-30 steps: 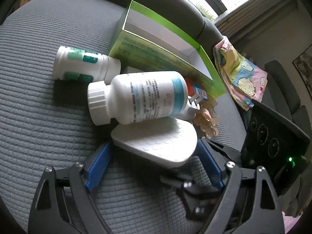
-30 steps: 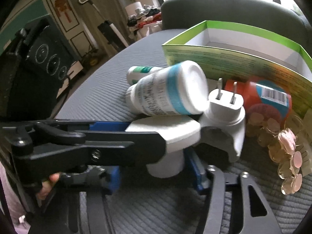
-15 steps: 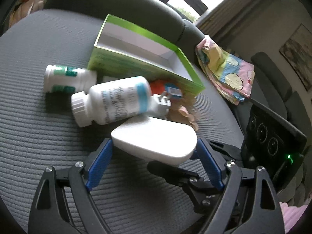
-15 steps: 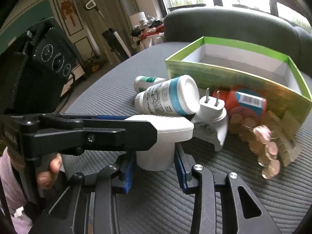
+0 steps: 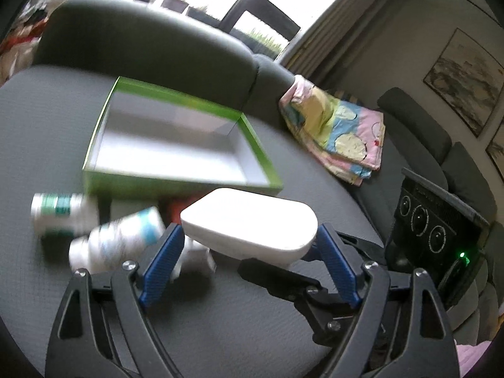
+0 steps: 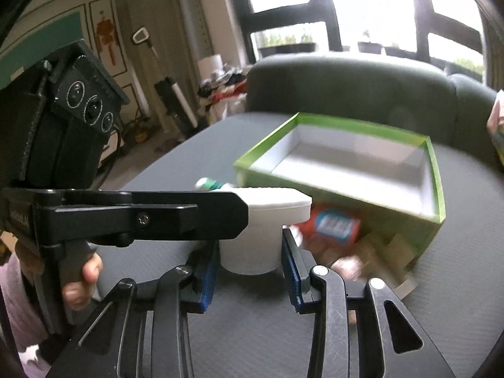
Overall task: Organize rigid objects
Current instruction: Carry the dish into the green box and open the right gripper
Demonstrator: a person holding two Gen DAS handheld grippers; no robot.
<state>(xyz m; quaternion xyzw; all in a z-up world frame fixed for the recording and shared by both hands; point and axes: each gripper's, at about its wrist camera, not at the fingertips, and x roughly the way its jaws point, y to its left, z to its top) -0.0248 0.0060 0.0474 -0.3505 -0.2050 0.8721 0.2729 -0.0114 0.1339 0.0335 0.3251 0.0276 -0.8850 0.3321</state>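
Note:
Both grippers hold one white plastic device in the air above the grey seat. My left gripper (image 5: 249,245) is shut on its flat oval top (image 5: 249,223). My right gripper (image 6: 250,252) is shut on its round white base (image 6: 250,249), under the top. The open green box (image 5: 176,145) lies just beyond, also seen in the right wrist view (image 6: 352,163). Two white pill bottles (image 5: 116,242) (image 5: 60,214) lie blurred at the lower left. An orange container (image 6: 334,225) lies by the box wall.
A folded pastel cloth (image 5: 340,132) lies at the right of the seat. Gold coins or discs (image 6: 343,264) lie beside the box. The seat back (image 5: 141,41) rises behind the box. The grey cushion (image 5: 220,315) spreads below the grippers.
Both grippers have lifted the white device up and away from the pile. The bottles, plug and orange container stay below. The box now shows from higher up.

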